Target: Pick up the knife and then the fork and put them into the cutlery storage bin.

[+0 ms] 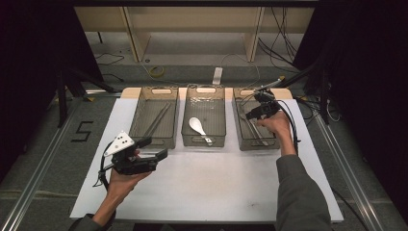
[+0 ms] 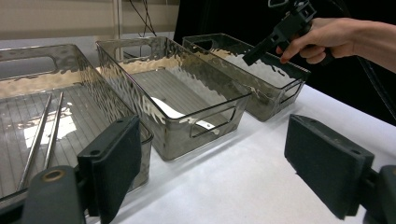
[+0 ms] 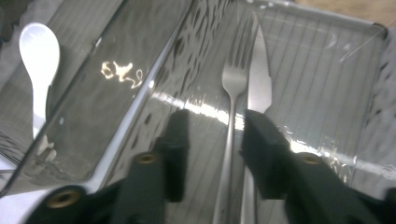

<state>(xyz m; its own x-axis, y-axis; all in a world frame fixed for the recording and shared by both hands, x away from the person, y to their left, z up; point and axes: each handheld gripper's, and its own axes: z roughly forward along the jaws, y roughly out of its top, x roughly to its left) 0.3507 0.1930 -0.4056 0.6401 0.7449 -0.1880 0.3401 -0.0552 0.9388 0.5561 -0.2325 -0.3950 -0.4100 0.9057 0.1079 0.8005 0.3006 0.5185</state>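
now | right gripper (image 3: pixel 212 140) jaws spread astride fork (image 3: pixel 232 84) handle | i judge it stiff, slick, thin: pinch mid-handle | left gripper (image 2: pixel 210 163) spread, idle

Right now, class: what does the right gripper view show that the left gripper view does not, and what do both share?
Right gripper view alone: a fork and a knife lying side by side in their bin, the fork's handle between the right gripper's open jaws.

Left gripper view alone: chopsticks in the nearest bin, the open left gripper, and the person's right hand.

Both: the white spoon in the middle bin.
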